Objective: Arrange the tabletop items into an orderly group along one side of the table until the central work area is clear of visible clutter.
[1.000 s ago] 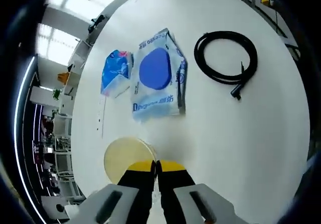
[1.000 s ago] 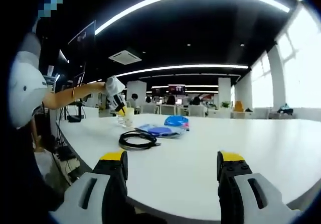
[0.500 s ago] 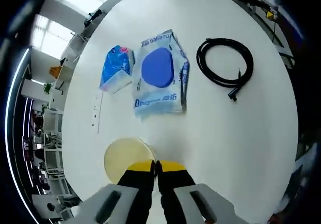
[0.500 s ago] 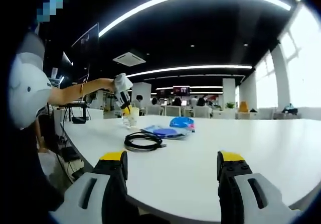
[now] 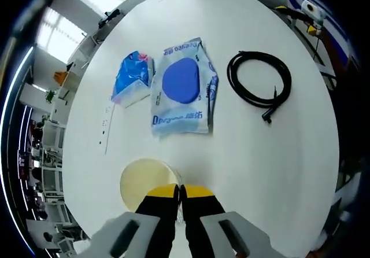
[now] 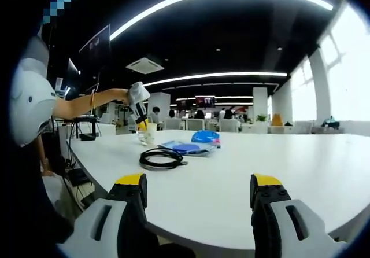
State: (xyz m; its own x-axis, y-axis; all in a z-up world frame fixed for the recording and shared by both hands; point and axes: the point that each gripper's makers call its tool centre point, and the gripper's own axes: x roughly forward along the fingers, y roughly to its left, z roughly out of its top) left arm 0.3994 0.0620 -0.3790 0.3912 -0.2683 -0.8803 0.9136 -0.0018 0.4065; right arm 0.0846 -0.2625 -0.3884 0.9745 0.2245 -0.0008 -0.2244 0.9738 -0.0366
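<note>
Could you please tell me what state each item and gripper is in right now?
cup: upright, lifted, rim pinched by left gripper.
black cable: coiled, flat on table.
wipes pack: flat, closed.
tissue pack: flat beside wipes pack.
right gripper: open, empty.

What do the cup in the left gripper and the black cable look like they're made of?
Cup: likely thin plastic or paper, pale yellow, matte; its wall looks slightly see-through by the left gripper. Cable: rubber or plastic jacket, black with a faint sheen, lying in a loose coil.

Bright strip lights — edges perhaps smeared.
</note>
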